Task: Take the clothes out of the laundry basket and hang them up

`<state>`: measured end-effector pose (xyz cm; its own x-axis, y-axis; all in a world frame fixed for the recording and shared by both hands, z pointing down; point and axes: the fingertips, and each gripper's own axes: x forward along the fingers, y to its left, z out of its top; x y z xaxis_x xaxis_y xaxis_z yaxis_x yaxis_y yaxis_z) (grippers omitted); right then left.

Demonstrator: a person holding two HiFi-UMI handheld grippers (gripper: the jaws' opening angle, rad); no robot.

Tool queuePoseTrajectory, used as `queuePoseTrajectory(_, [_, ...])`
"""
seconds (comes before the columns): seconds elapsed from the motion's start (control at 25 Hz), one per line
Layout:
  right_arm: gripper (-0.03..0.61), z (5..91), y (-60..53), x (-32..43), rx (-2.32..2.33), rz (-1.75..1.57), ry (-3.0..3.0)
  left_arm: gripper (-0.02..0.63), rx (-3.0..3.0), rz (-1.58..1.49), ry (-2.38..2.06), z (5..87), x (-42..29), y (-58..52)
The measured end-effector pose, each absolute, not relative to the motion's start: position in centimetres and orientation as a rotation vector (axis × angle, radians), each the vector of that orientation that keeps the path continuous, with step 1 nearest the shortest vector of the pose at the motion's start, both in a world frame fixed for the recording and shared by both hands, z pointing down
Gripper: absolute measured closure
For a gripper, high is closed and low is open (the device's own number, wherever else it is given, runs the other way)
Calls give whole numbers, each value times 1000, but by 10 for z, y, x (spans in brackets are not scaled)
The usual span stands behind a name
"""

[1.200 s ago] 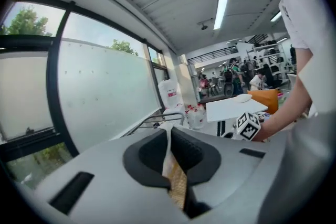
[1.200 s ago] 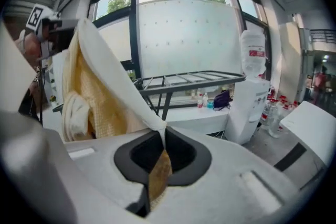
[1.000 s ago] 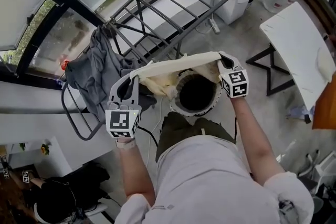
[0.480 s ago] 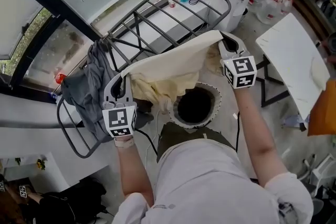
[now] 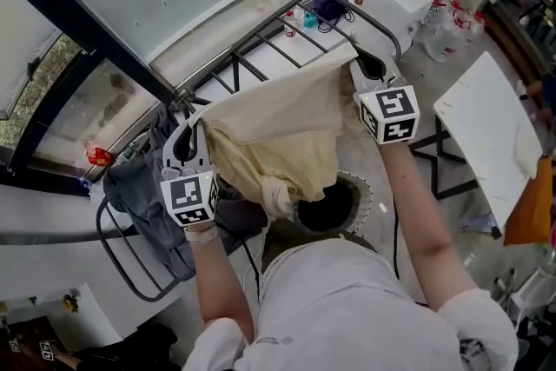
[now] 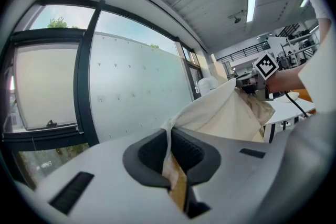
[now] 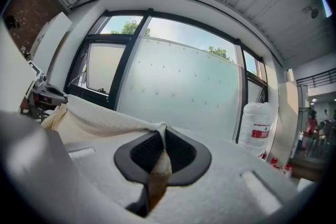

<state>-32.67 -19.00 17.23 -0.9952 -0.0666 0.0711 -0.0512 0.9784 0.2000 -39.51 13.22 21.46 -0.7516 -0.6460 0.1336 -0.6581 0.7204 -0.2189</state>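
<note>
My cloth [image 5: 278, 122] hangs across the basket [image 5: 368, 202], so I see only part of its dark mouth. The cloth also covers the rack's [image 5: 373, 13] middle bars. In the head view, the tips of my left claw [image 5: 188, 122] and right claw [image 5: 358, 58] are buried in its edge. The desk [image 5: 486, 126] runs off the right edge. Labels on the bottles [image 5: 289, 23] are too small to read.

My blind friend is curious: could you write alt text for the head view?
Seen from above, a person stretches a cream cloth between two hand-held grippers, the left gripper and right gripper each shut on its upper edge. It hangs over a round laundry basket, beside a metal drying rack that has a grey garment draped on it.
</note>
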Motion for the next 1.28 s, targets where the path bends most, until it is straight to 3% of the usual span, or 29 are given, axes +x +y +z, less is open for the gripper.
queuePoseTrajectory(0.44, [565,132,-163,-470,37,-358,-3078,601,983,269,-2899,221,-522,153])
queuePoseTrajectory(0.84, [565,244,-150,-549,-46,-361,-2835,601,901,304,-2679,330,-572,164])
queuePoseTrajectory(1.28, [548,357,-138,-576,-139,-334,-2601,600,854,333,-2466,428,-577,168])
